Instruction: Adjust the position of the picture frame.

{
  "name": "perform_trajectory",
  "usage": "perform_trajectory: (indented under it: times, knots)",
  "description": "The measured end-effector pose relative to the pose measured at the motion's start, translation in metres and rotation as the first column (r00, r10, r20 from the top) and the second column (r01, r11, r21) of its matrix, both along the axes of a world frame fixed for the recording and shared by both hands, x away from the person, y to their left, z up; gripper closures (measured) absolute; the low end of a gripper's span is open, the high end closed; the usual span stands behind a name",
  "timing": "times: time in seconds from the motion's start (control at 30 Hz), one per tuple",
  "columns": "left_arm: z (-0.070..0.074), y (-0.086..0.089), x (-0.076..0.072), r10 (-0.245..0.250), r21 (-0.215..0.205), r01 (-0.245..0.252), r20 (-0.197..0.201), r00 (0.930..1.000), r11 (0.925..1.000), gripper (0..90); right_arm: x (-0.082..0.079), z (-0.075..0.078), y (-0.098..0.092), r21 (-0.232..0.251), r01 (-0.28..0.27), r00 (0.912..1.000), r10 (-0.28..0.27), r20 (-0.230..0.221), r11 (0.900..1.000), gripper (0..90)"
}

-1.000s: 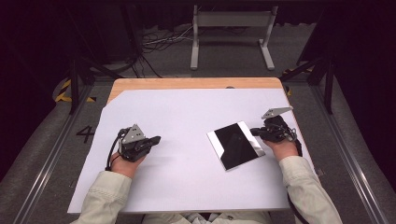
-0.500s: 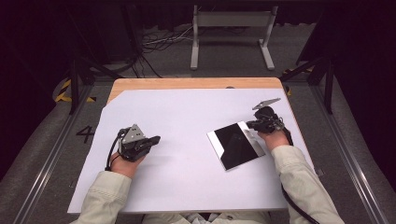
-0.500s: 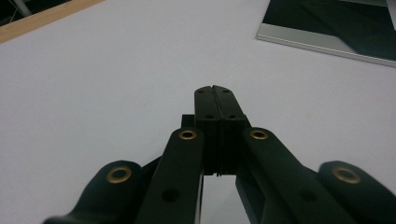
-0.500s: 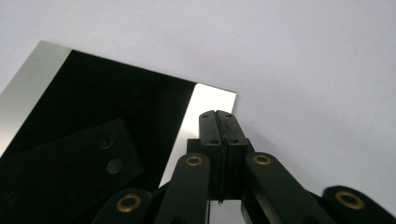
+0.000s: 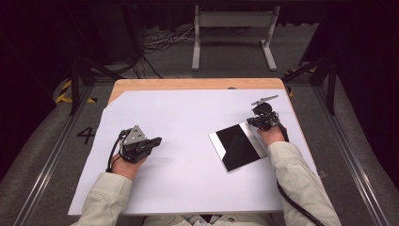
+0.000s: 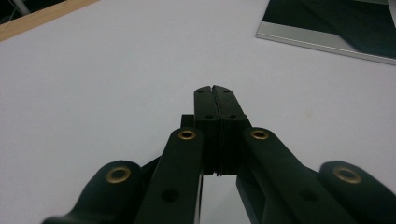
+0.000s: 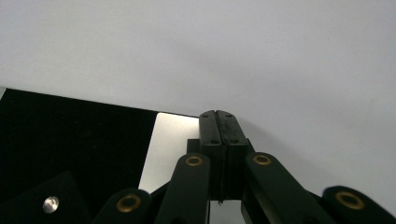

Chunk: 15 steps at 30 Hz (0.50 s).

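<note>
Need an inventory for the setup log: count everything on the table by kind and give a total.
White sheet: 1
Mirror-like dark panel with silver edge: 1
Hand-held tool: 2, the left tool and the right tool, both shut, holding nothing
Total: 4

A laboratory recording bay is indicated. A pale wooden table (image 5: 197, 84) covered by a white paper sheet (image 5: 188, 141) is enclosed by dark black curtaining. Grey carpeted flooring (image 5: 357, 155) is crossed by metal floor rails (image 5: 350, 155), and a painted numeral "4" (image 5: 86, 135) is seen beside the table. Yellow-and-black hazard tape (image 5: 63, 94) and loose cables (image 5: 160, 42) are visible near a grey metal stand (image 5: 234, 21) behind the table.
</note>
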State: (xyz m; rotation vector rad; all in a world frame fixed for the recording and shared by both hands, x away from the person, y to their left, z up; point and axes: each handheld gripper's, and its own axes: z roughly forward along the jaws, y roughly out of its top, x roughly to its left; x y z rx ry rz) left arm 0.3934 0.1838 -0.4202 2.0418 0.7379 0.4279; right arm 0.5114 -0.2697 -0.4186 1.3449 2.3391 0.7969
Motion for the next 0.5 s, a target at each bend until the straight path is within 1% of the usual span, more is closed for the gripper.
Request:
perform_trajectory:
  times: [0.1, 0.3, 0.43, 0.5]
  knots:
    - [0.0002, 0.0, -0.0002, 0.0, 0.001, 0.0, 0.0, 1.0, 1.0, 89.0, 0.0027, -0.0028, 0.0006, -0.005, 0.008, 1.0, -0.008, -0.004, 1.0, 90.0]
    - [-0.0003, -0.0005, -0.0001, 0.0, 0.001, 0.0, -0.001, 1.0, 1.0, 89.0, 0.0052, -0.0054, 0.0007, 0.013, 0.019, 0.9996, -0.018, -0.023, 1.0, 90.0]
    - [-0.0006, -0.0011, 0.0001, -0.001, 0.004, 0.001, -0.002, 1.0, 1.0, 89.1, 0.0063, -0.0045, 0.0033, -0.019, -0.002, 0.9998, 0.001, -0.019, 1.0, 90.0]
    - [-0.0008, -0.0013, 0.0003, -0.004, 0.006, 0.004, -0.003, 1.0, 1.0, 89.1, 0.0064, -0.0043, 0.0039, -0.022, 0.0, 0.9998, -0.001, -0.022, 1.0, 90.0]
